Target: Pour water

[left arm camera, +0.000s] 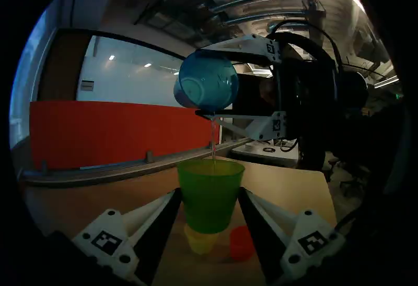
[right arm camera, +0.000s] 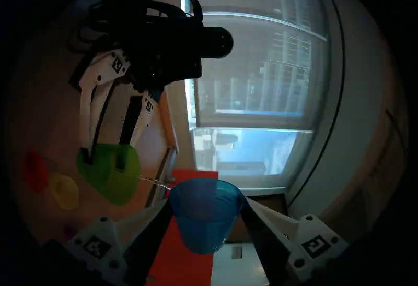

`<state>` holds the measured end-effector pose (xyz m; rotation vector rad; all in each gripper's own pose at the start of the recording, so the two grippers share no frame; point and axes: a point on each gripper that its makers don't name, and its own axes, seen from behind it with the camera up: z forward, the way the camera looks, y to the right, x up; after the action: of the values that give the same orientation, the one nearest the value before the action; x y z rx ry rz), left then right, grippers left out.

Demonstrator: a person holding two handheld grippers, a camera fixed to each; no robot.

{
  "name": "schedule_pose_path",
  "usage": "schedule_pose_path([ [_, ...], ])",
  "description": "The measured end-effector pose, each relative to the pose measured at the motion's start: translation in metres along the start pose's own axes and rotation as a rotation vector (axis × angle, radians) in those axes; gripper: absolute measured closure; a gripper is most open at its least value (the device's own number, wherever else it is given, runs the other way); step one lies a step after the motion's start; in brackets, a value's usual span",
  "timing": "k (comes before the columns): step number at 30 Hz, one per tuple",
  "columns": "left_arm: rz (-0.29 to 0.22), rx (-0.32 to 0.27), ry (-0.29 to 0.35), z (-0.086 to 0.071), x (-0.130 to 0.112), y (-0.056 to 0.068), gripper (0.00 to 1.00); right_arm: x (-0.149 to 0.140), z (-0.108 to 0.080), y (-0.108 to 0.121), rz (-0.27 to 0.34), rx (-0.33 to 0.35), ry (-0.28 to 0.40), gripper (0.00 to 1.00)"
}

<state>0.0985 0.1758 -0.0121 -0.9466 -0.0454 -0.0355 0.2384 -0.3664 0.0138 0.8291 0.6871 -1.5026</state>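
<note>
Right gripper (left arm camera: 200, 81) clamps the tipped blue cup (left arm camera: 206, 80) directly above the green cup (left arm camera: 210, 202) clamped by left gripper (left arm camera: 209, 193); water stream (left arm camera: 213, 140) falls centre-frame.

White fingers (left arm camera: 140, 213), square markers (left arm camera: 107, 241), seemingly black pads (left arm camera: 159, 231)

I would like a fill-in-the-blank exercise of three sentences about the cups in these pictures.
The left gripper holds the green cup; the right gripper holds the ____ one.
A thin stream of ____ falls into the green cup.
On the table stand a yellow cup and a ____ one.
Missing words: blue, water, red.
</note>
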Motion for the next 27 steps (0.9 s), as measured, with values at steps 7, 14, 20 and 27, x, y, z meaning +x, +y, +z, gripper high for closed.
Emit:
schedule_pose_path([
  [7,0.000,-0.002,0.001,0.001,0.000,0.000,0.21,0.005,-0.001,0.002,-0.017,-0.001,0.008,0.10],
  [14,-0.003,0.001,0.004,0.001,0.000,-0.001,0.21,0.010,-0.001,0.003,-0.039,-0.004,0.014,0.10],
  [20,-0.004,0.001,0.003,0.001,0.000,-0.001,0.21,0.015,-0.002,0.002,-0.058,-0.002,0.021,0.10],
  [27,-0.006,-0.001,0.008,0.002,0.002,-0.001,0.21,0.019,-0.002,0.002,-0.079,-0.002,0.022,0.10],
])
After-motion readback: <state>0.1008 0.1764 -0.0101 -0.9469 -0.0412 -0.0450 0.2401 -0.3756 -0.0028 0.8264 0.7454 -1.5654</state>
